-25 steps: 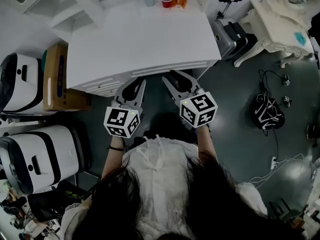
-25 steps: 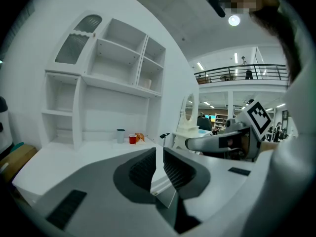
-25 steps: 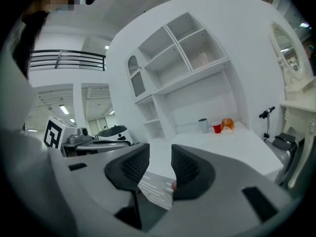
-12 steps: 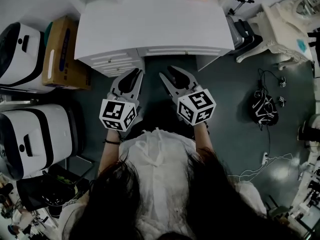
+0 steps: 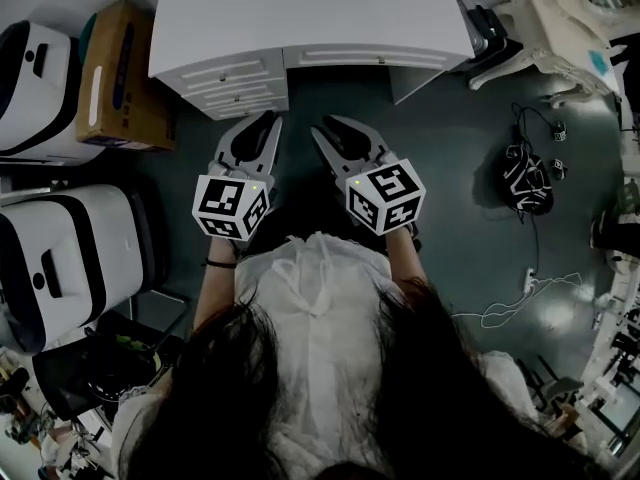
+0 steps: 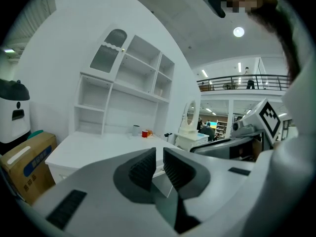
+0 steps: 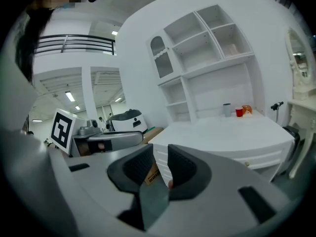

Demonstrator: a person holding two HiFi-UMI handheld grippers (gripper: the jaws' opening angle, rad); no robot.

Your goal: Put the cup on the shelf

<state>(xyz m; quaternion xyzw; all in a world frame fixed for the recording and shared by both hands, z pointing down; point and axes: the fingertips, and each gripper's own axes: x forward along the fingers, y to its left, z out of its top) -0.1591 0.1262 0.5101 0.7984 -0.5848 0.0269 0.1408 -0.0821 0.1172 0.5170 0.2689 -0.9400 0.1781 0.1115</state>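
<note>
Held close to the body, both tools are empty: the left tool (image 6: 159,154) has its jaws narrowly apart, and the right tool (image 7: 160,152) is closing on nothing. Far ahead of them, across the white surface (image 7: 232,130), a grey-blue cup (image 7: 226,109) and a small red plastic cup (image 7: 239,112) stand under the white shelf unit (image 7: 207,48). The reaching tool should probably reopen wide before it arrives.

This looks like a robotics lab or test hall dressed as a home room. A white desk (image 5: 310,18) with a tall white open shelf unit (image 7: 207,58) and an ornate white dressing table (image 5: 560,28) stand on a dark grey floor (image 5: 460,198) strewn with loose cables (image 5: 505,313). Bulky white-and-black machines (image 5: 70,268), a brown cardboard box (image 5: 120,78) and a railed upper gallery (image 6: 242,82) surround them.
</note>
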